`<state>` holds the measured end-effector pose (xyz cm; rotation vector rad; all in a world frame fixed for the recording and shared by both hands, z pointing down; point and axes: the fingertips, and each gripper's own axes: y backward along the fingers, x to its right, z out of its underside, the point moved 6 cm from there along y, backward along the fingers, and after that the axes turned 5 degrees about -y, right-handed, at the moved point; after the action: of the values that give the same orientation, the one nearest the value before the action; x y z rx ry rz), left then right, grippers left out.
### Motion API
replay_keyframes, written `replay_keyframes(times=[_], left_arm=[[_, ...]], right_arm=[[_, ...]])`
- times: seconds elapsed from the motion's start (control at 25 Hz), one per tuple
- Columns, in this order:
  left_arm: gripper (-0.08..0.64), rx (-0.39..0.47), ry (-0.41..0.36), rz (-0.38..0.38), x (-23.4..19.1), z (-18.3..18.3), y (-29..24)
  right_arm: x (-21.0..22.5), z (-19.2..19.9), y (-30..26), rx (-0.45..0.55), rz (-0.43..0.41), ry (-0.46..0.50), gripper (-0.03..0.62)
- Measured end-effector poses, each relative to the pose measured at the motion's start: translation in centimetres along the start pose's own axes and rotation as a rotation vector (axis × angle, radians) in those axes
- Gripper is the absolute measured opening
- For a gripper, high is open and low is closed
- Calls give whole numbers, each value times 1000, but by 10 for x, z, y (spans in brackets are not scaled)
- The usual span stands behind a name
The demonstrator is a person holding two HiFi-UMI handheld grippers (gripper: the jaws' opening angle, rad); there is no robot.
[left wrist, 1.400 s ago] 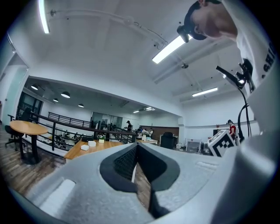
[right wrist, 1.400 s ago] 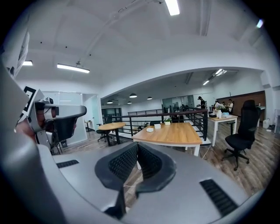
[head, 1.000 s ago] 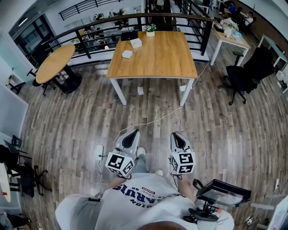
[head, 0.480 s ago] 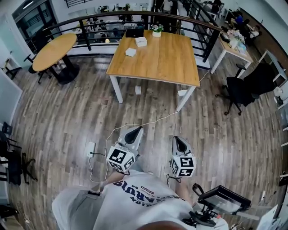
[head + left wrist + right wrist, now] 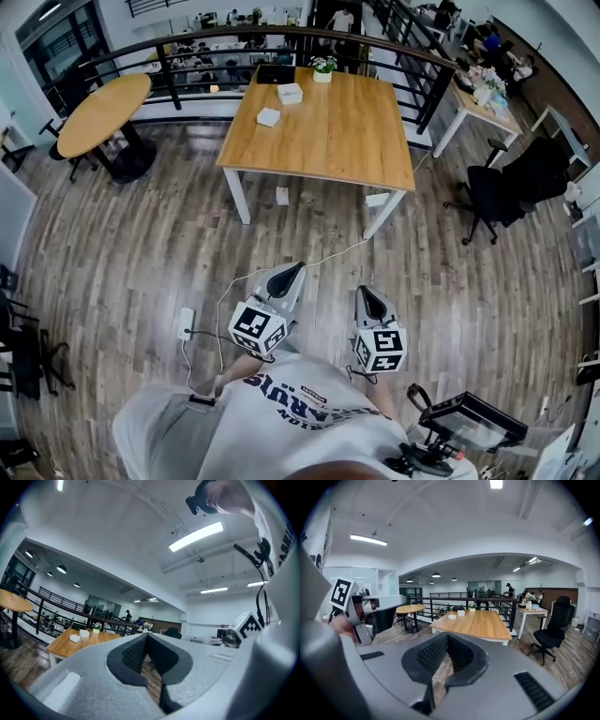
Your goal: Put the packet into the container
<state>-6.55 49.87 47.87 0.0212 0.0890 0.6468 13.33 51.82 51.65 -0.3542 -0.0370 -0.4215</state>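
Two small white objects lie on the far left part of the wooden table (image 5: 337, 131): a flat one (image 5: 268, 116) and a boxier one (image 5: 290, 93). They are too small for me to tell packet from container. The same pair shows in the left gripper view (image 5: 75, 638) and in the right gripper view (image 5: 452, 617). My left gripper (image 5: 296, 267) and right gripper (image 5: 361, 290) are held side by side over the wooden floor, well short of the table. Both are shut with nothing between the jaws, left (image 5: 147, 634) and right (image 5: 447, 633).
A potted plant (image 5: 322, 67) and a black device (image 5: 275, 73) stand at the table's far edge, in front of a dark railing (image 5: 187, 47). A round table (image 5: 101, 111) is at the left and a black office chair (image 5: 506, 183) at the right. A white cable (image 5: 319, 255) crosses the floor.
The head view has shifted a little. Both grippers have risen slightly in the frame, and the left one's tip has swung to the right. Both stay shut.
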Motion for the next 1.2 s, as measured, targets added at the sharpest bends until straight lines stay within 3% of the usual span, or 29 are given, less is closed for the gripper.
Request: replay_keyframes(times=[0.56, 0.92, 1.2], left_arm=[[-2, 12, 26, 50, -75, -6, -21], [-2, 8, 10, 52, -146, -3, -10], [-2, -23, -10, 54, -189, 3, -1]], right_arm=[[-27, -39, -72, -26, -4, 35, 9], [-72, -57, -134, -4, -31, 38, 9], [-93, -52, -164, -22, -19, 12, 9]])
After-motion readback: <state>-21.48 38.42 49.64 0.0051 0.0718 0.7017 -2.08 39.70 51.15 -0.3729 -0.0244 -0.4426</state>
